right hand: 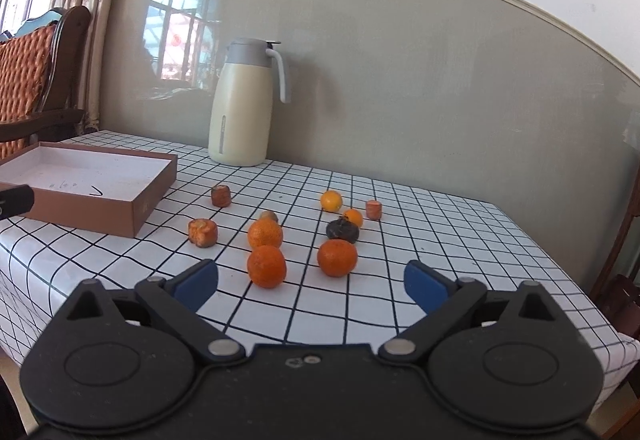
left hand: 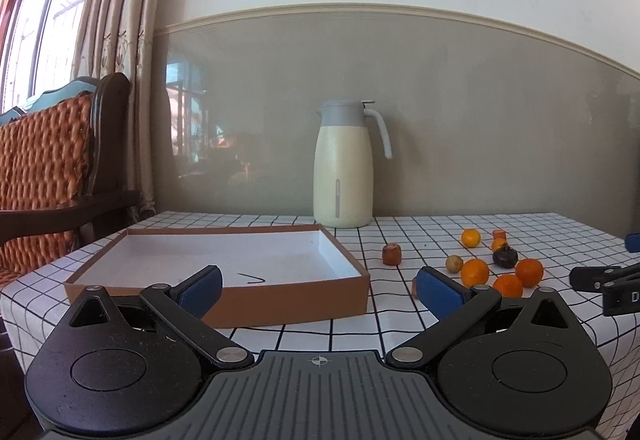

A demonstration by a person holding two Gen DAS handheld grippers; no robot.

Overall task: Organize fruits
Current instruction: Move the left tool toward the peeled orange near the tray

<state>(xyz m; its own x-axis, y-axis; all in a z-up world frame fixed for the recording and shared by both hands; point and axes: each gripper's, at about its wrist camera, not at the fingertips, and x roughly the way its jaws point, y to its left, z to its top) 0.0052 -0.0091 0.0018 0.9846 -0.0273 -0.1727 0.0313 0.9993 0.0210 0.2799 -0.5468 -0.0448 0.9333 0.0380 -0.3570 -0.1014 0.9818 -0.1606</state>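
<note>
The fruits lie loose on the checked tablecloth (right hand: 360,300), to the right of the brown box (right hand: 132,208), which has nothing inside. The right gripper (right hand: 312,282) hovers low over the cloth with its fingers spread wide and nothing between them; 2 oranges, the near left orange (right hand: 266,266) and the near right orange (right hand: 337,257), sit just beyond its tips. The left gripper (left hand: 320,286) also has fingers spread, holding nothing, near the box's front wall. A cream jug (right hand: 240,108) stands by the wall.

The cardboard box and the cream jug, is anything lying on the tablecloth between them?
No. In the right wrist view, only bare checked tablecloth separates the cardboard box from the cream jug.
</note>
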